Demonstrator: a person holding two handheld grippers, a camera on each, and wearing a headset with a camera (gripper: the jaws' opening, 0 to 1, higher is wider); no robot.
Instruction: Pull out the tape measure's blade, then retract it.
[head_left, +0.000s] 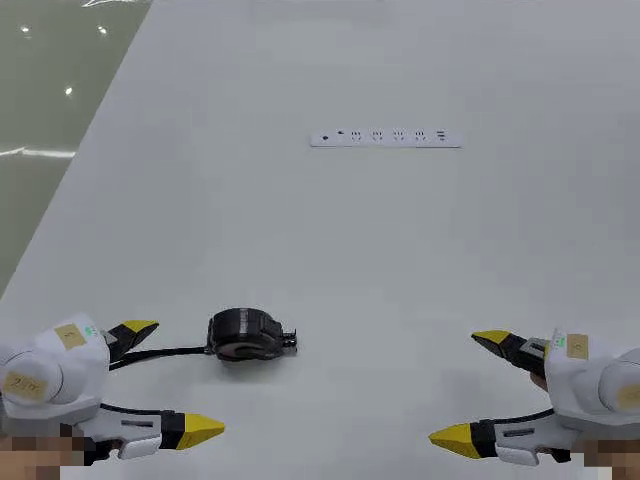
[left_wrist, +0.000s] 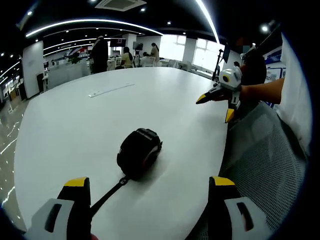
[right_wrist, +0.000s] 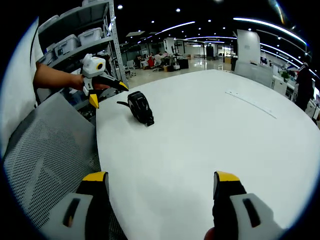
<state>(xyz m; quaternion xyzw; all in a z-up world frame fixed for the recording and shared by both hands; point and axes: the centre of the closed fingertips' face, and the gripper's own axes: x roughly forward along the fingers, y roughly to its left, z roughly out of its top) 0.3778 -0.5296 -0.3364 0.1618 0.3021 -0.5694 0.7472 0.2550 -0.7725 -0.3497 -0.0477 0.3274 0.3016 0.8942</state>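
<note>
In the head view, the tape measure (head_left: 247, 336) is lying on the white desk (head_left: 400, 260), its long axis running left to right and its blade tip pointing right. Its strap (head_left: 170, 352) is trailing left. In the left gripper view, the left tool (left_wrist: 150, 182) is gaping wide, with the strap possibly touching one jaw. In the right gripper view, the right tool (right_wrist: 161, 176) is also gaping wide, well apart from the tape measure.

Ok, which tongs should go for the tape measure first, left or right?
Left, probably. The left tongs are open right beside the tape measure, with its black strap trailing toward them. The right tongs are open too, but well across the table from it.
</note>
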